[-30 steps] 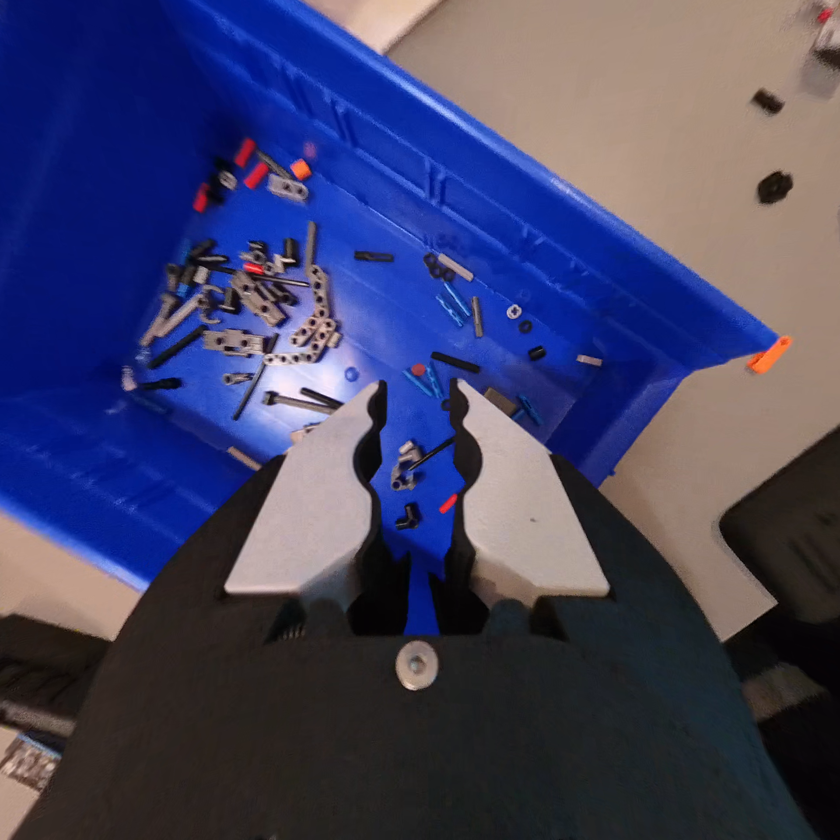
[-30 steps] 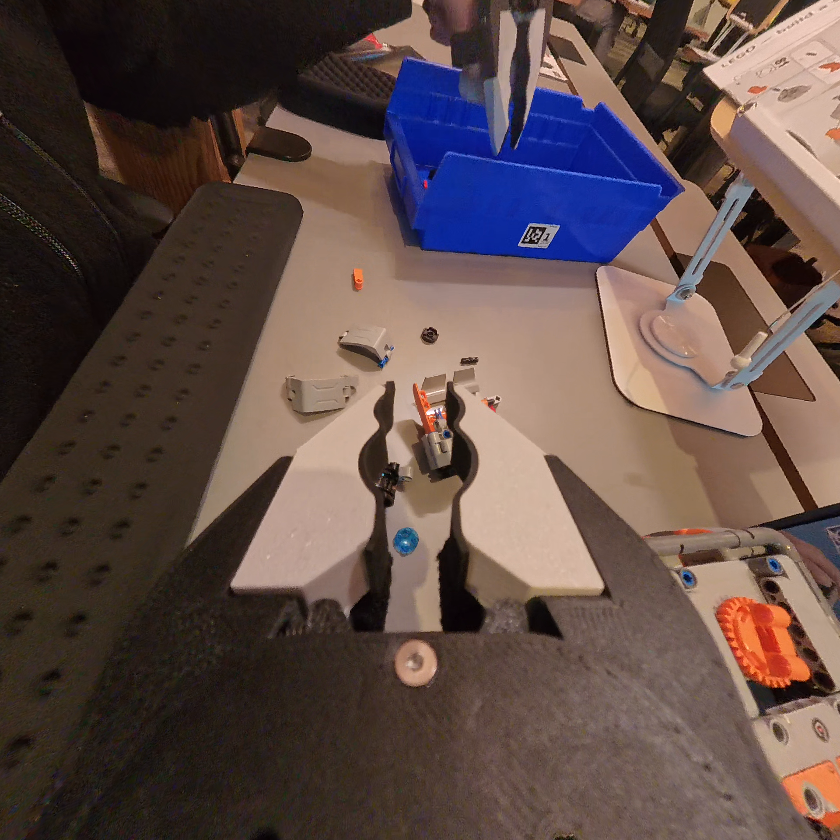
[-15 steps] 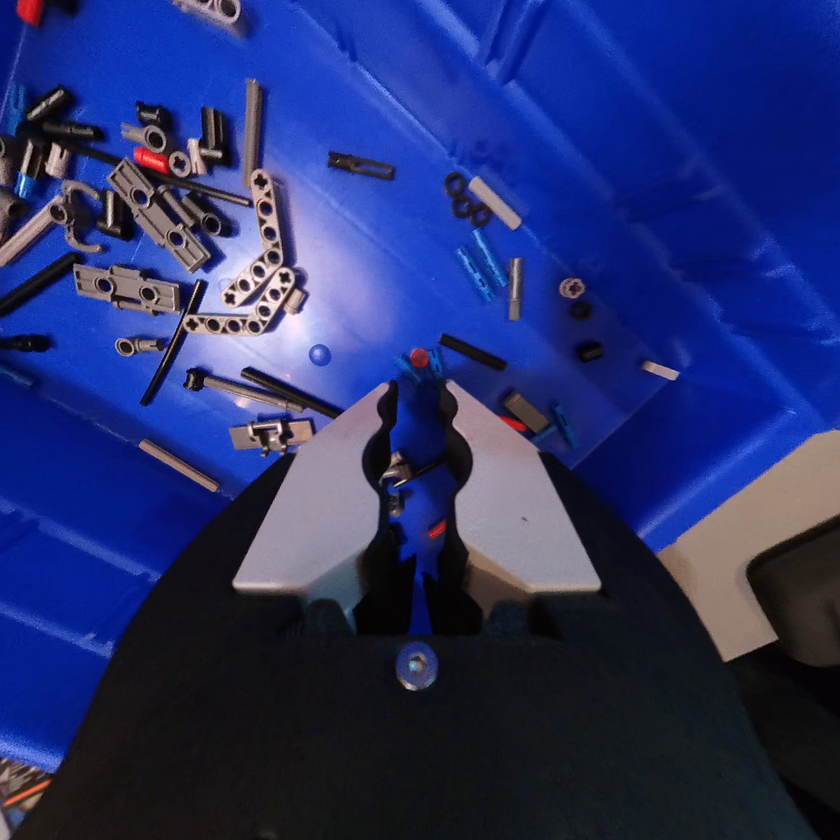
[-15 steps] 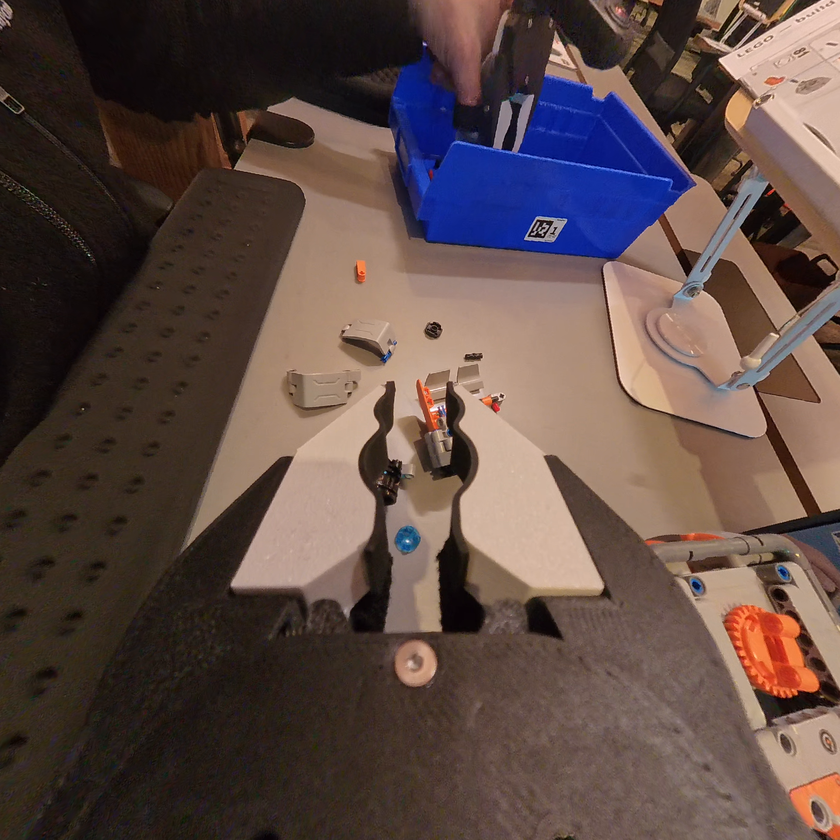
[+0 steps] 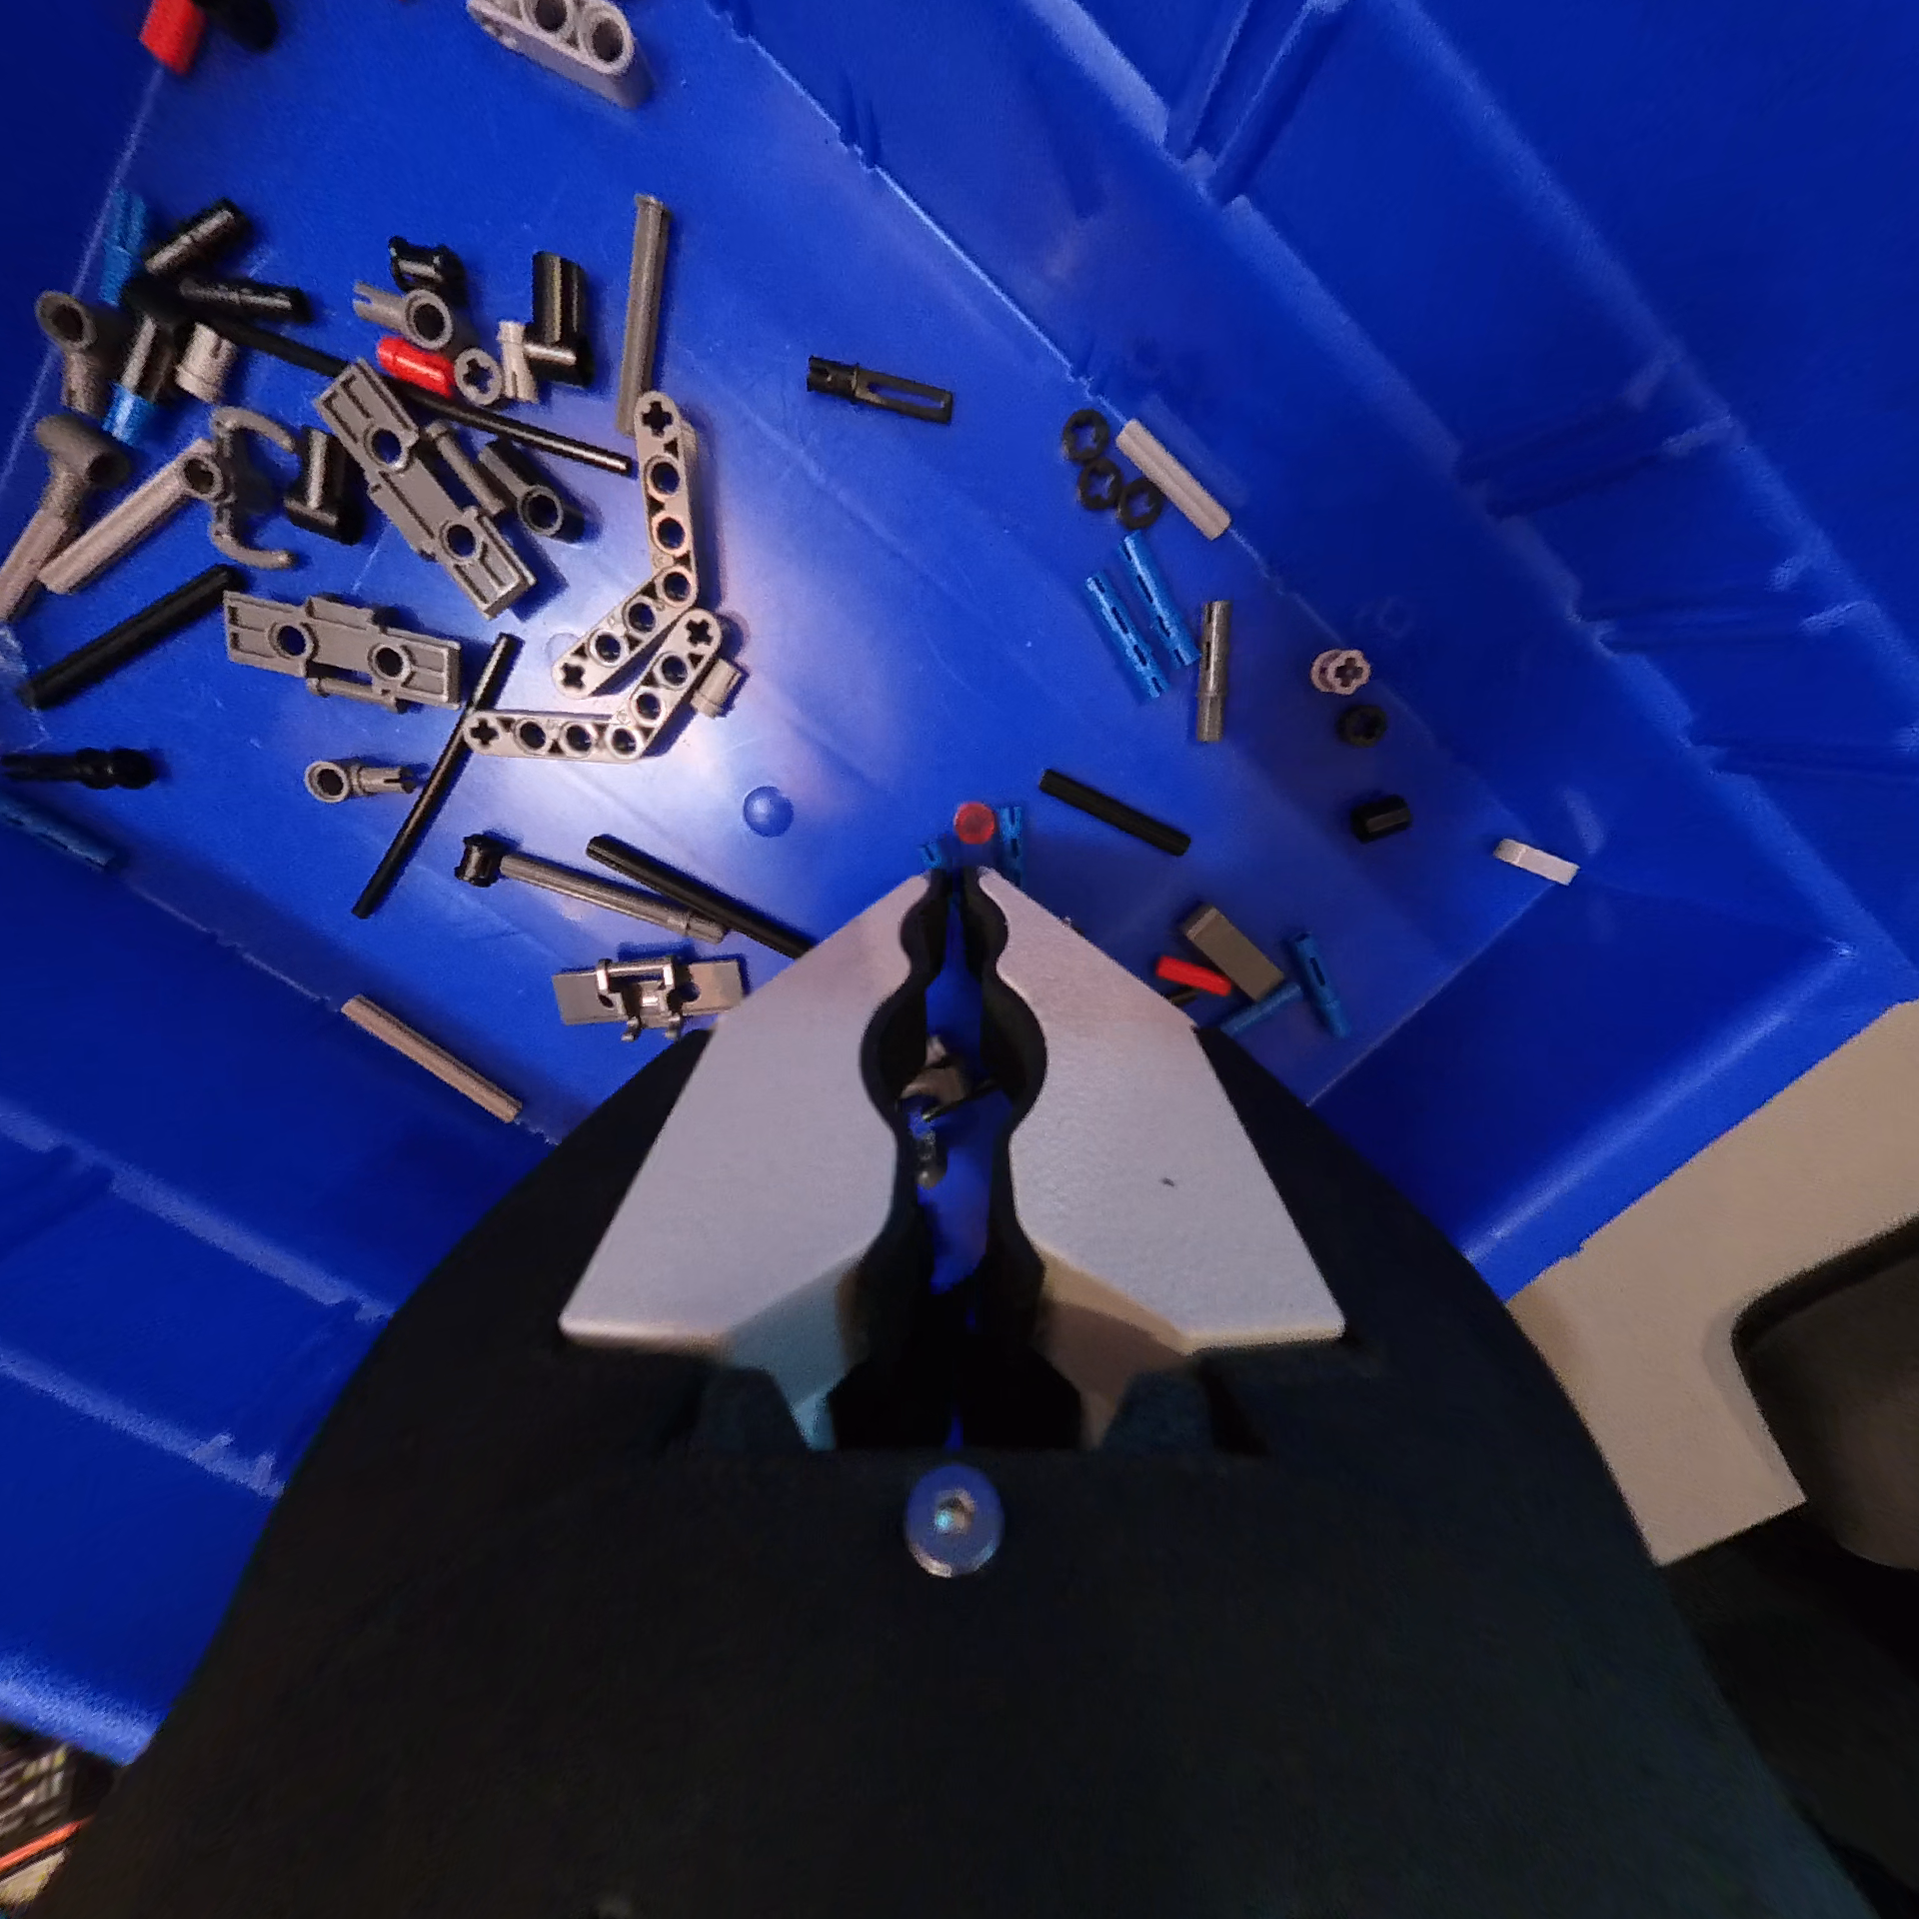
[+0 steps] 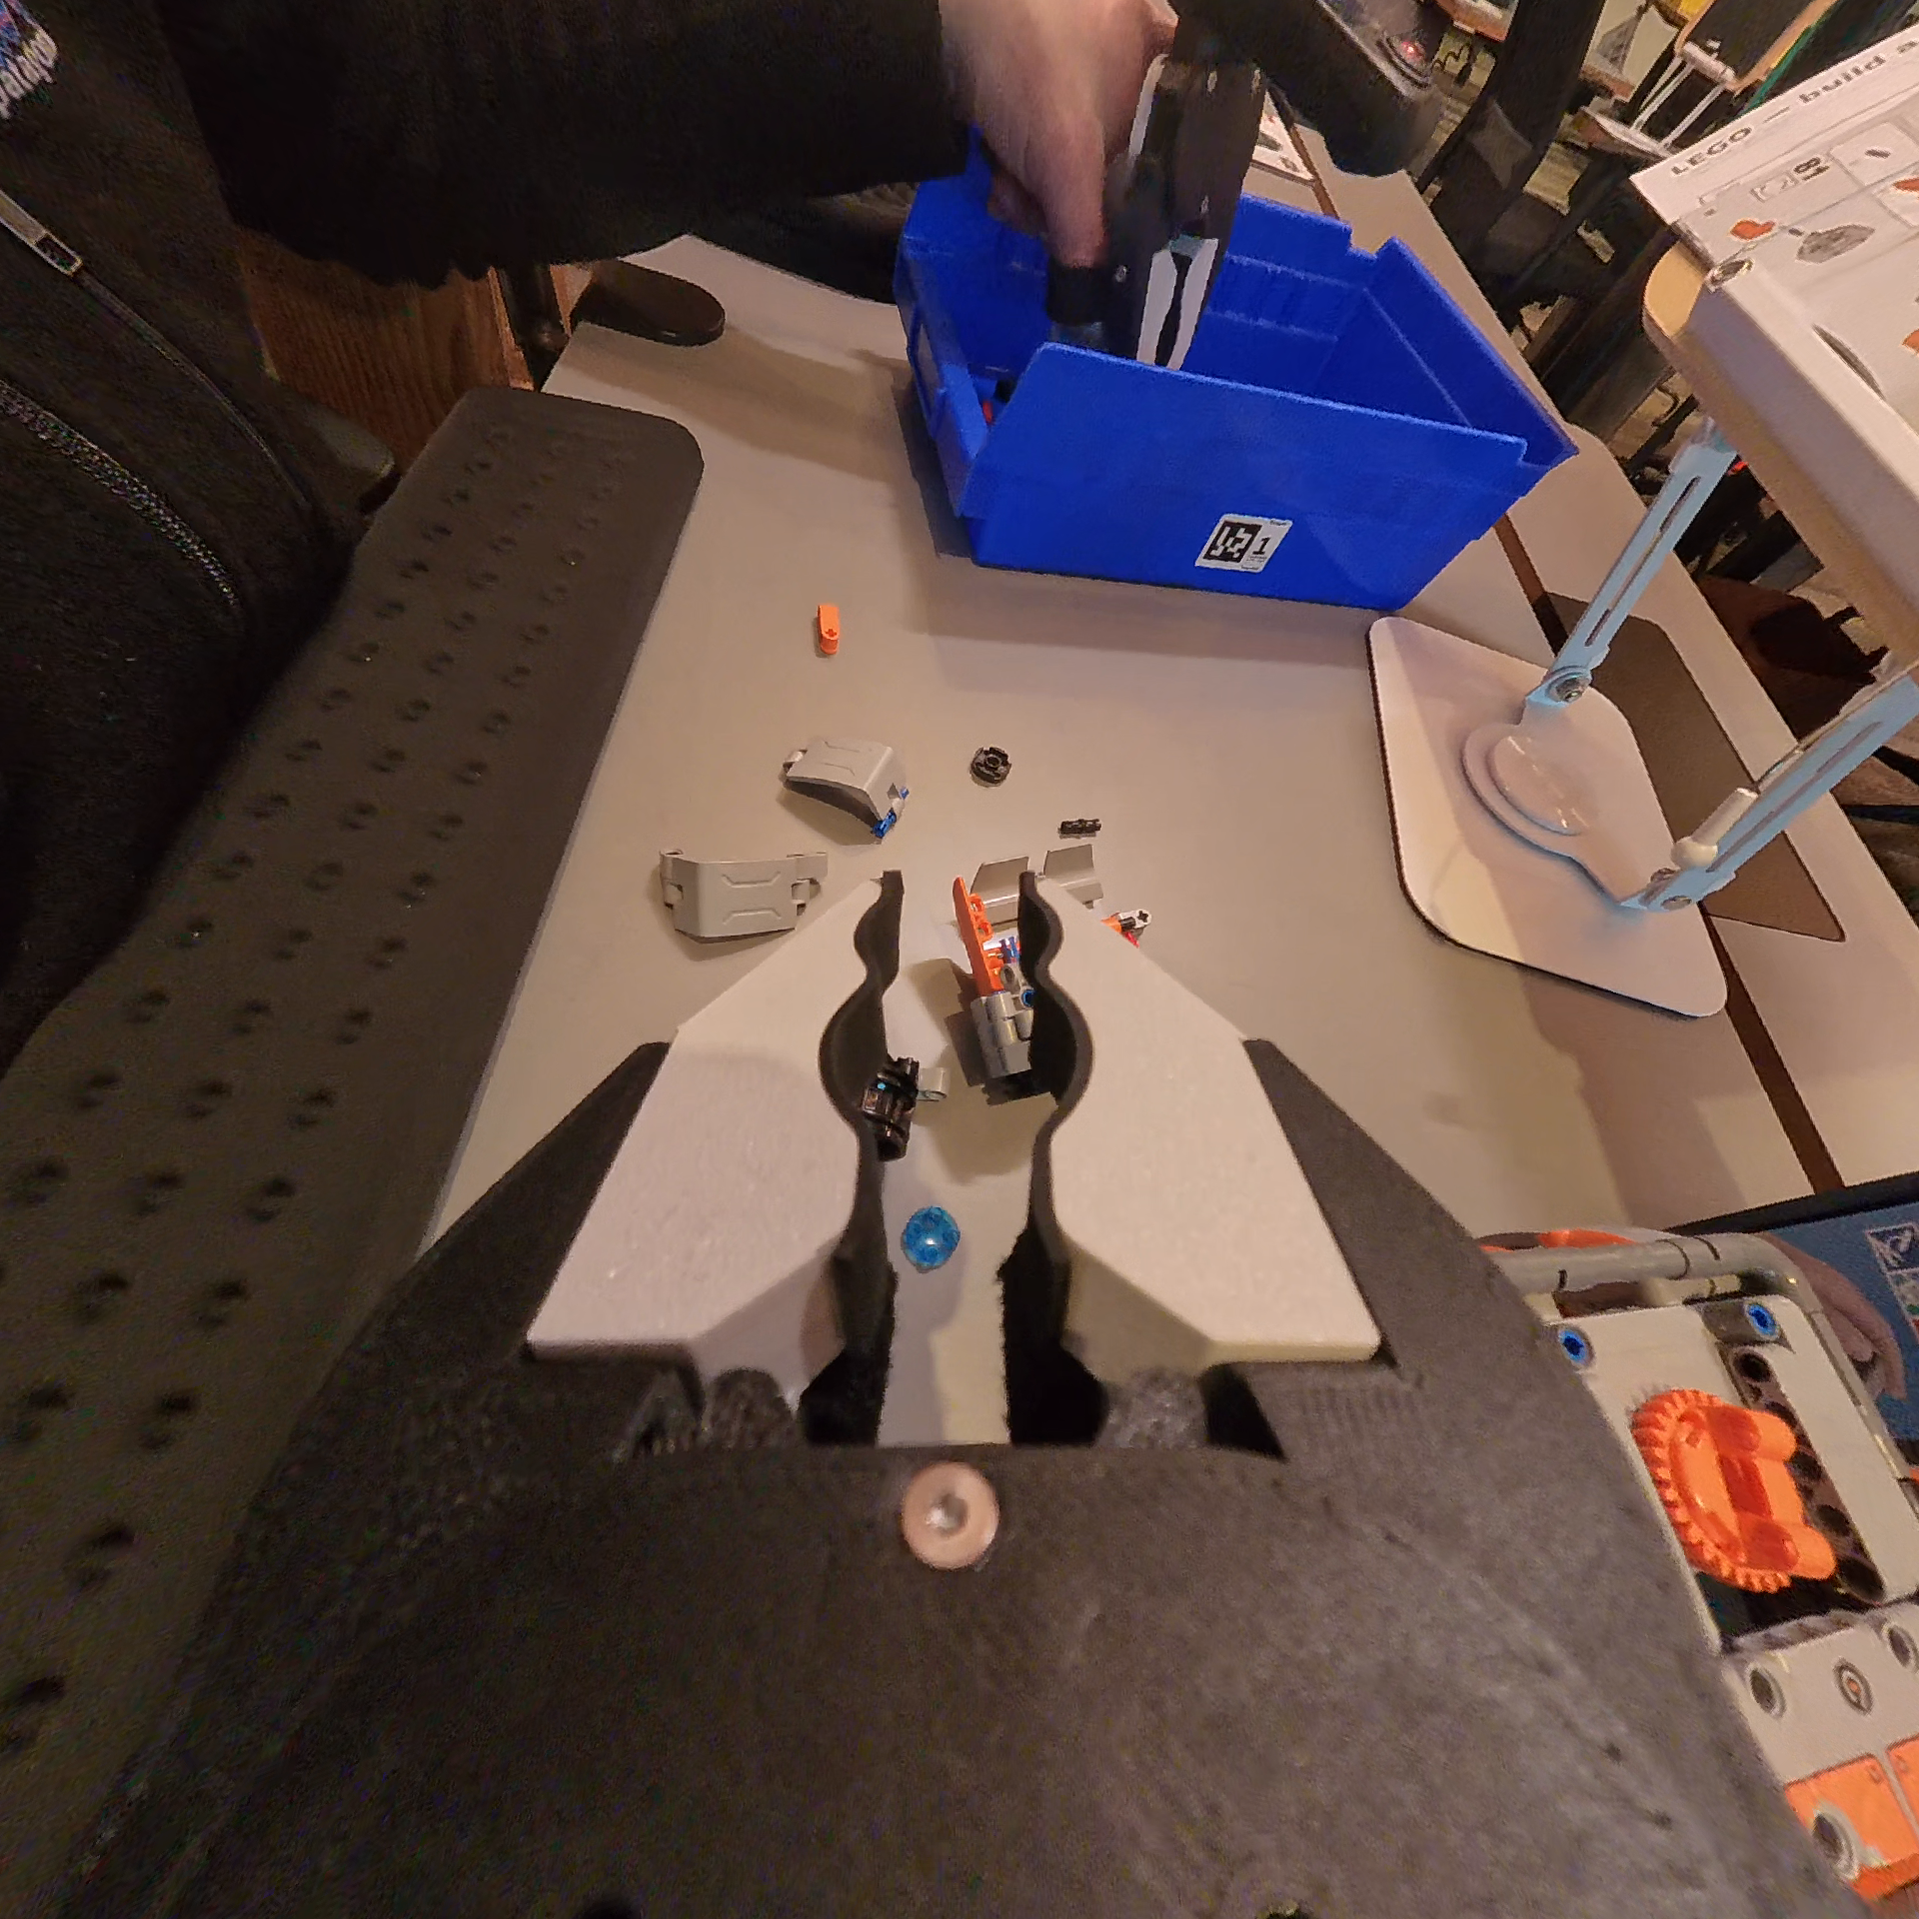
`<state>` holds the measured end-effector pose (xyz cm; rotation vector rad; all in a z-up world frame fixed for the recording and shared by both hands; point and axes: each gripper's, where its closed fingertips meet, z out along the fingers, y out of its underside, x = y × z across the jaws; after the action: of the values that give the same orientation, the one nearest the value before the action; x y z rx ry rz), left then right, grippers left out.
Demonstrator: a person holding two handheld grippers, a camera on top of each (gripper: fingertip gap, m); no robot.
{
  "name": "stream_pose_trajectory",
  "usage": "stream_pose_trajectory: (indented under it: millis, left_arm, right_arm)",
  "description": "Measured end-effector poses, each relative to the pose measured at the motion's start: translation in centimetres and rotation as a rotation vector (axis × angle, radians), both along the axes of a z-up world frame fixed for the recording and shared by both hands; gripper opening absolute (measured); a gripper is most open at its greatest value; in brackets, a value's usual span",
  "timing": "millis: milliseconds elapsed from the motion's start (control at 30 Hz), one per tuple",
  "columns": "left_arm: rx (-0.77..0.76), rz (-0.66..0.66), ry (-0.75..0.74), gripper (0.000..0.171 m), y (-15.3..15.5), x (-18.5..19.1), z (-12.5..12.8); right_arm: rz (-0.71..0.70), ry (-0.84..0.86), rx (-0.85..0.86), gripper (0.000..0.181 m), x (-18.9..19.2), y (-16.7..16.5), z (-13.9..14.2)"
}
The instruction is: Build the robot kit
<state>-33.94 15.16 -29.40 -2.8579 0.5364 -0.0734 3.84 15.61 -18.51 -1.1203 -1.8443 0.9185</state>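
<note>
Inside blue bin (image 5: 1350, 260): scattered grey, black, blue building-toy pieces (image 5: 415, 488).

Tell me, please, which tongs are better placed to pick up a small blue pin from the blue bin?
Left. The left tongs are inside the blue bin, tips nearly closed beside a blue pin; the right tongs hover open over the table, outside it.

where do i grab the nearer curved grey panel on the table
Probably across the plain middle of the curved grey panel, coming straight down from above with the right hand-held gripper. It lies flat on the table with its long side running left to right and its front and back edges clear.
</note>
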Motion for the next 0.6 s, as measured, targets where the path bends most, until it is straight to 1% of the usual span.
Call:
stream_pose_trajectory:
  millis: [67,100,267,333,400,467,533,600]
  left_arm:
    - [0.007,0.006,-0.003,0.013,-0.2,0.0,0.3]
    - [0.006,0.011,0.005,0.015,-0.3,-0.2,0.4]
    - [-0.02,0.026,0.043,0.015,-0.5,-0.7,-0.2]
    - [-0.032,0.022,0.03,0.011,-0.6,-0.4,-0.6]
    - [-0.028,0.014,0.03,0.003,-0.4,-0.2,-0.8]
    - [-0.02,-0.005,0.052,0.003,-0.4,-0.3,-0.8]
    - [-0.002,-0.017,0.07,0.002,-0.4,-0.4,-0.6]
    - [0.043,-0.017,0.086,0.002,-0.3,-0.4,0.5]
  right_arm:
    - [0.0,0.004,0.002,0.02,0.1,0.0,0.1]
    - [0.001,0.005,0.003,0.02,0.1,0.0,0.2]
    - [0.004,-0.001,0.008,0.02,0.1,-0.1,0.1]
    - [0.004,0.001,0.011,0.02,0.1,-0.2,0.2]
    - [0.003,0.002,0.015,0.02,0.1,-0.2,0.2]
    - [0.001,0.006,0.017,0.02,0.1,-0.2,0.3]
    - [-0.002,0.01,0.019,0.019,0.1,-0.1,0.4]
    - [-0.011,0.019,0.023,0.019,0.0,-0.1,0.7]
